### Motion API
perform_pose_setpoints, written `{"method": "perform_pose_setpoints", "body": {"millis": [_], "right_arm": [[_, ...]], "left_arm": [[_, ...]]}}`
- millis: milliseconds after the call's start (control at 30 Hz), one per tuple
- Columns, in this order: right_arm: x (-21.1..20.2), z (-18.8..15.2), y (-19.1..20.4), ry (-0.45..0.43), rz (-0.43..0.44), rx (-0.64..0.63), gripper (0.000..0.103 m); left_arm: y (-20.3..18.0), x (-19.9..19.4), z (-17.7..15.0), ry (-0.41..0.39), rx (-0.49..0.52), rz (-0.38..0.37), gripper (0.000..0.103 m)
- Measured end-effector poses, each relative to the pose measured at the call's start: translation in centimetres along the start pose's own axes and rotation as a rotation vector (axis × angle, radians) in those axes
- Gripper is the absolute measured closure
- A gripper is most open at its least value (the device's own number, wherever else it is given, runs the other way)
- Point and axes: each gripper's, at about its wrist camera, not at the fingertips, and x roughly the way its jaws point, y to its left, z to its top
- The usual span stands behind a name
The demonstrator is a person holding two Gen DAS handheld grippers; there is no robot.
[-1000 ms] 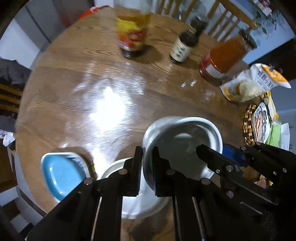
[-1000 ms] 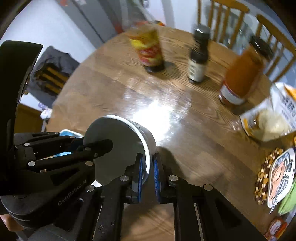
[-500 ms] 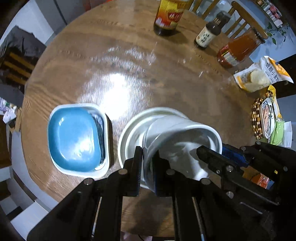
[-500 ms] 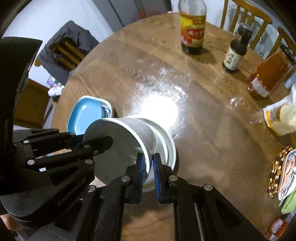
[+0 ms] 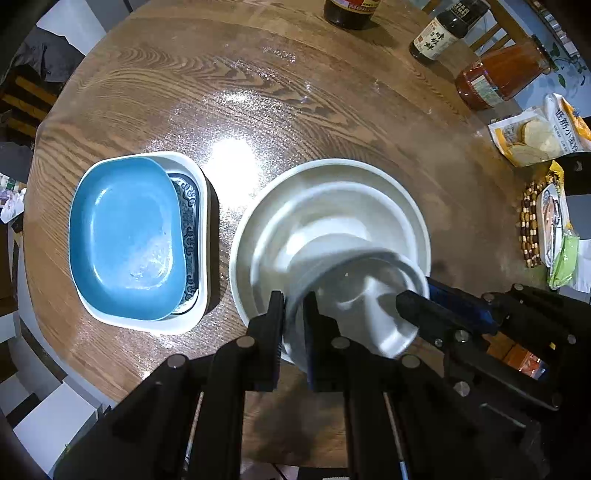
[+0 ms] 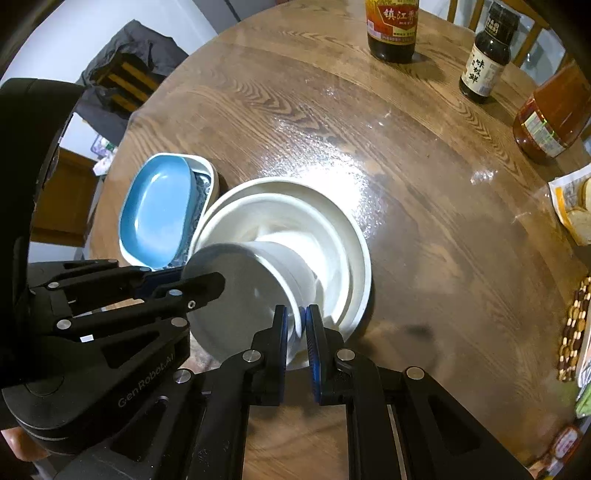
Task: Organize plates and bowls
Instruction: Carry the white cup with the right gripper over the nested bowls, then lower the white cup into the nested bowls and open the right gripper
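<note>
A white bowl is tilted and hangs low over a stack of larger white round bowls on the wooden table. I cannot tell whether it touches the stack. My left gripper is shut on its near-left rim. My right gripper is shut on the opposite rim of the white bowl. Each view shows the other gripper: the right gripper and the left gripper. Left of the stack, a blue dish lies inside a white rectangular dish with a blue pattern.
At the far side stand a vinegar bottle, a small dark sauce bottle and an orange jar. A snack bag, a bead string and packets lie at the right edge. Wooden chairs stand behind the table.
Both grippers have carried the white bowl down and toward the near side of the table, over the white stack. The blue dish has come fully into view on the left.
</note>
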Motion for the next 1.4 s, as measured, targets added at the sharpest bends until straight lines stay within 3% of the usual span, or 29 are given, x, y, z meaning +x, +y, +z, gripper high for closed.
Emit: {"method": "perform_pose_setpoints", "body": {"millis": [1033, 1400], "right_arm": [[-0.6, 0.9, 0.0, -0.004, 0.003, 0.004, 0.089], [-1.8, 0.0, 0.1, -0.055, 0.041, 0.004, 0.089]], "left_arm": [[0.6, 0.1, 0.9, -0.001, -0.024, -0.019, 0.092], [1.0, -2.5, -0.3, -0.086, 0.004, -0.012, 0.092]]}}
